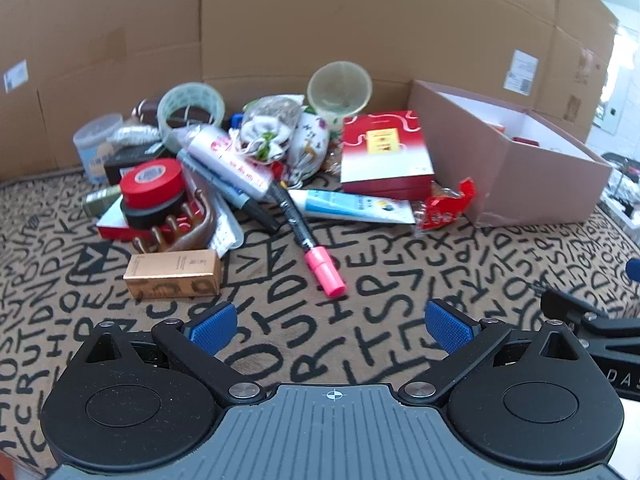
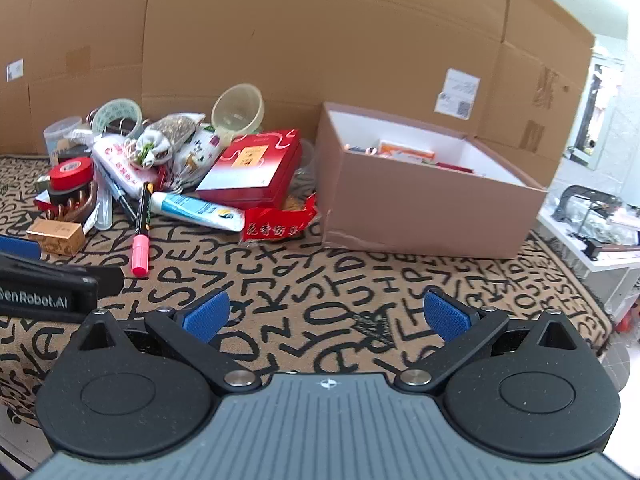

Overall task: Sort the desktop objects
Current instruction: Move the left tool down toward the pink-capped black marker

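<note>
Blue pads [image 1: 212,326] of the left gripper [image 1: 332,326] are seen spread wide apart above the lettered mat [image 1: 360,344], with nothing held between them. The right gripper [image 2: 326,318] is likewise seen with its jaws parted and empty, hovering over the same mat nearer the brown cardboard box [image 2: 420,204].

Just ahead of the left gripper a marker with a pink cap [image 1: 308,236] is laid on the mat, its cap end pointing toward the camera. To its left a small gold carton [image 1: 173,273] is set, apart from the marker. Behind the carton a red tape roll [image 1: 154,182] is stacked on a black roll [image 1: 154,214], beside what appears to be a brown comb [image 1: 176,232], though its shape is partly hidden.

Further back the pile of desktop objects is gathered against the cardboard wall [image 1: 280,20]: a white and blue tube [image 1: 352,206] lying flat, a red and white box [image 1: 386,152] leaning over it, a crumpled red wrapper [image 1: 444,208] touching the tube's end, a printed cloth pouch [image 1: 308,148], a clear tape ring [image 1: 190,110] and a pale plastic cup [image 1: 340,92] tipped on its side.

The brown box is placed at the right of the pile, open at the top, with several small items seen inside it in the right wrist view.
</note>
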Tool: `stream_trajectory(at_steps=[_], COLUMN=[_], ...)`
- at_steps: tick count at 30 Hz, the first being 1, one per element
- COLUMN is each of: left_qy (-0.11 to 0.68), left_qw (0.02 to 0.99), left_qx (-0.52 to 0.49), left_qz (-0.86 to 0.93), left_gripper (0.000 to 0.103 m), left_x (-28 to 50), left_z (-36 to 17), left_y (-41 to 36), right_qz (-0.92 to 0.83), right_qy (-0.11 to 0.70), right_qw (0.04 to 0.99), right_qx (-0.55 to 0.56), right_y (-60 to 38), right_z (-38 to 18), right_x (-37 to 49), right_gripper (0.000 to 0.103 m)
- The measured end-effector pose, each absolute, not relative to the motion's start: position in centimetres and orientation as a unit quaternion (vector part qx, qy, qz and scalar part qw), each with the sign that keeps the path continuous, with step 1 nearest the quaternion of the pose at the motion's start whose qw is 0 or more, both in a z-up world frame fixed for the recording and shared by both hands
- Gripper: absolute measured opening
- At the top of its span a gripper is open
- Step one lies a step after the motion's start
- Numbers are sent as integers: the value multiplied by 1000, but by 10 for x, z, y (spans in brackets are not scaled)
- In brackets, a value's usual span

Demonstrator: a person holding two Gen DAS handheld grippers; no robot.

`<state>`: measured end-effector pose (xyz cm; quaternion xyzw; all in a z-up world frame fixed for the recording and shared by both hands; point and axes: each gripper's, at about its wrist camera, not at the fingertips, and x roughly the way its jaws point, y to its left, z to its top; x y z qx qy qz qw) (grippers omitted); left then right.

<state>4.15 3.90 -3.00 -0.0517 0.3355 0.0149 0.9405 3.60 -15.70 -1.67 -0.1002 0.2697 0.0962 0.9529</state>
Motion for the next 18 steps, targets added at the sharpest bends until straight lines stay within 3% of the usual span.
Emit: stream_trajectory(at_steps=[18], left_qy=[363], left_qw=[925], left_qx=[-112], left_qz=[21], left_gripper=[103], left_x=[107], left_z=[-44], left_y=[79], right_qz=[260], right_qy=[263], right_qw=[915], right_qx=[-162], right_y=[-93], right_z=[-47], right_x=[108], right_gripper=[103])
